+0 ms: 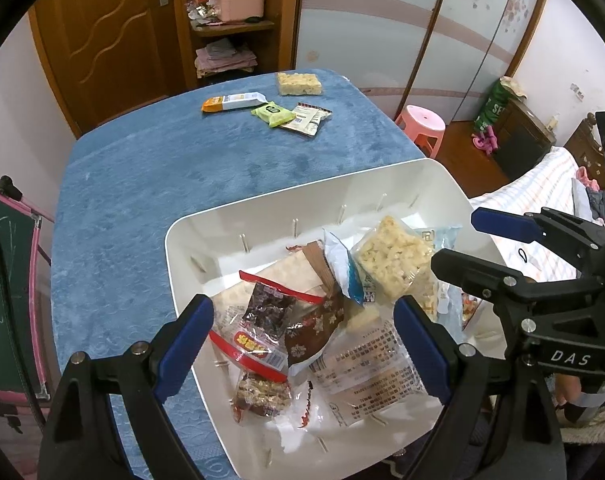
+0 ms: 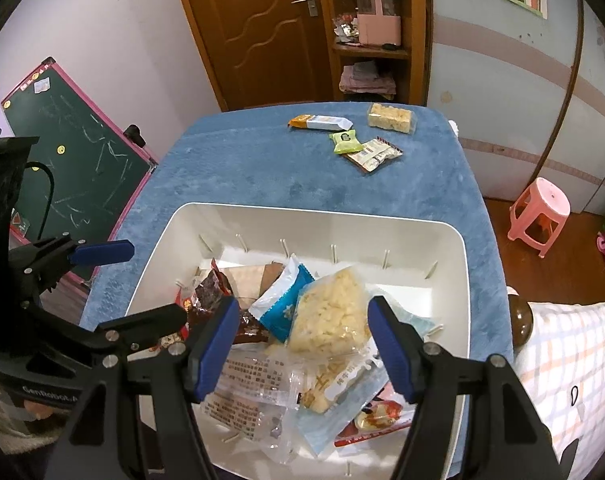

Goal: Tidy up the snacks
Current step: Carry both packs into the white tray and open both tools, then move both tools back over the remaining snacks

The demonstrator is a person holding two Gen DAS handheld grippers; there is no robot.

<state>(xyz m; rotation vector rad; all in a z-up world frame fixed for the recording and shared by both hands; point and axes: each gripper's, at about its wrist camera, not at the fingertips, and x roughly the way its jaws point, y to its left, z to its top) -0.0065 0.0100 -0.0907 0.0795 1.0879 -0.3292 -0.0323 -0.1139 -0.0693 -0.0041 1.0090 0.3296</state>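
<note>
Snacks in crinkly plastic wrappers, split between two places: most heaped inside the white rectangular plastic bin (image 2: 454,264) at the near end of the blue plush-covered table (image 1: 150,208), four more lying loose at the far end. Out there: an orange-and-white wrapped bar (image 2: 320,122), a clear-wrapped puffed rice cake (image 2: 391,117), a small lime-green packet (image 2: 345,142) and a pale printed sachet (image 2: 376,154), the green packet overlapping the sachet's edge, the bar and the rice cake just beside but apart. All likely light and slippery-filmed; the puffed rice cake probably brittle, so best pinched gently across its short sides rather than squeezed hard; the bar stiffer, best taken across its middle; the flat sachet likely hard to lift off the pile fabric, easier by a crimped end seam. Green packet probably first, since lying on the sachet. Left gripper (image 1: 304,344) hovering over the bin's heap, blue-padded fingers (image 1: 186,340) spread wide, holding nothing. Right gripper (image 2: 302,346) likewise apart and empty above a second clear-wrapped rice cake (image 2: 330,314) in the bin. Nothing between bin and the far snacks but bare cloth; the bin's tall far wall probably the one thing to clear on the way out. Off the table: green chalkboard with pink frame (image 2: 78,152), pink plastic stool (image 2: 540,210), wooden door (image 2: 258,28), none in the path.
</note>
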